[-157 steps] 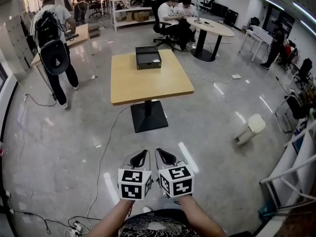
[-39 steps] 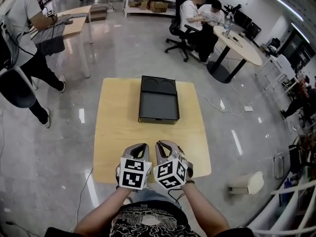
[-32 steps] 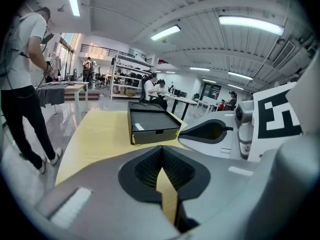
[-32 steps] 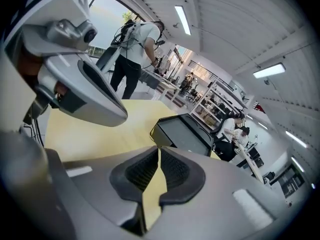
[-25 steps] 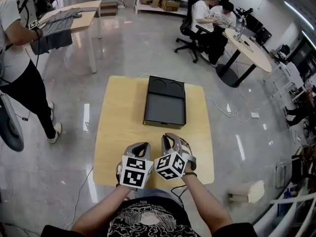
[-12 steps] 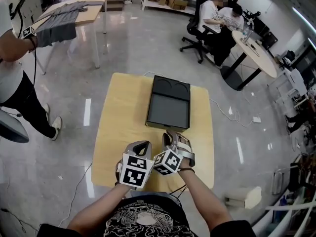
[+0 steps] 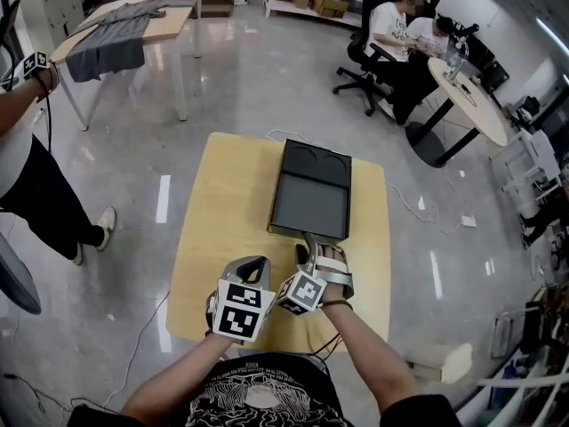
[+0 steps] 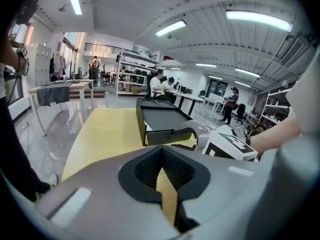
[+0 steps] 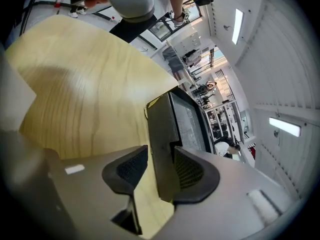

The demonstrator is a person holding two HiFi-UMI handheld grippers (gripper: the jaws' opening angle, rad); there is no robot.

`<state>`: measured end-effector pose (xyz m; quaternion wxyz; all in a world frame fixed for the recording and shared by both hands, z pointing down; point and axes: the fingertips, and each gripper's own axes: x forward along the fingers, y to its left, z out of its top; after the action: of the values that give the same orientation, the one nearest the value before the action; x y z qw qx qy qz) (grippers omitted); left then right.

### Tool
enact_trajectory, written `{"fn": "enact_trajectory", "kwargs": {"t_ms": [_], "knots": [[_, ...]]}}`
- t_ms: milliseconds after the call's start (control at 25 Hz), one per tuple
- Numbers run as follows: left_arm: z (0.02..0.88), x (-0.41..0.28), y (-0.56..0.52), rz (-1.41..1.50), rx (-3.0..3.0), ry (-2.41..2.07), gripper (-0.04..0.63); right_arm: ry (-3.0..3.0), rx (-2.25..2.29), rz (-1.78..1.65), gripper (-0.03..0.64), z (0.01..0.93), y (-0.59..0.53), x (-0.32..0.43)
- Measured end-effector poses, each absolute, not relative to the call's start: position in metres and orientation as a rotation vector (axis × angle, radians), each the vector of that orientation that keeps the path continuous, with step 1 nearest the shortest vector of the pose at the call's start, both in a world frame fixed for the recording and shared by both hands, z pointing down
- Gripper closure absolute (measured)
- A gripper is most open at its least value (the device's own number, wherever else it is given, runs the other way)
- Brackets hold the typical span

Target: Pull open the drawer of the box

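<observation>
A flat black box (image 7: 311,198) lies on the far half of a light wooden table (image 7: 222,229), its short front face toward me. My right gripper (image 7: 308,249) is rolled onto its side just before that front face. Its jaws have just been opening. In the right gripper view the box's dark front (image 9: 165,134) shows in the gap of the right gripper (image 9: 160,169), and the pads do not press on it. My left gripper (image 7: 252,267) hovers over the table to the left, shut and empty. The left gripper (image 8: 162,160) looks toward the box (image 8: 162,121).
A person (image 7: 27,149) stands at the left beside a table with grey cloth (image 7: 124,34). People sit at a round table (image 7: 462,78) at the back right. A cable (image 7: 418,207) runs over the floor to the right of the table. A white bin (image 7: 444,358) lies at the lower right.
Both grippers have moved forward over the table toward the box. The right gripper has rolled onto its side, and its jaws have gone from shut to open.
</observation>
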<state>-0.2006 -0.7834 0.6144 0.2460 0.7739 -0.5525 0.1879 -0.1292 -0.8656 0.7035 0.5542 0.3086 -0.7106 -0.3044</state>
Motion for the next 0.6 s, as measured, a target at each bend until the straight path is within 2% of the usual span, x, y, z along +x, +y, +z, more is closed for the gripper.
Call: {"fn": "enact_trajectory", "kwargs": {"t_ms": [280,600], "knots": [[0.616,-0.214,-0.8,0.513,2.098,-1.51,0.578,-1.629,0.707,-0.745,0.438,0.709,-0.88,-0.141],[0.627,-0.215,-0.809,0.508,2.082,-1.517,0.578,-1.59,0.712,-0.766,0.456,0.719,-0.895,-0.139]]}}
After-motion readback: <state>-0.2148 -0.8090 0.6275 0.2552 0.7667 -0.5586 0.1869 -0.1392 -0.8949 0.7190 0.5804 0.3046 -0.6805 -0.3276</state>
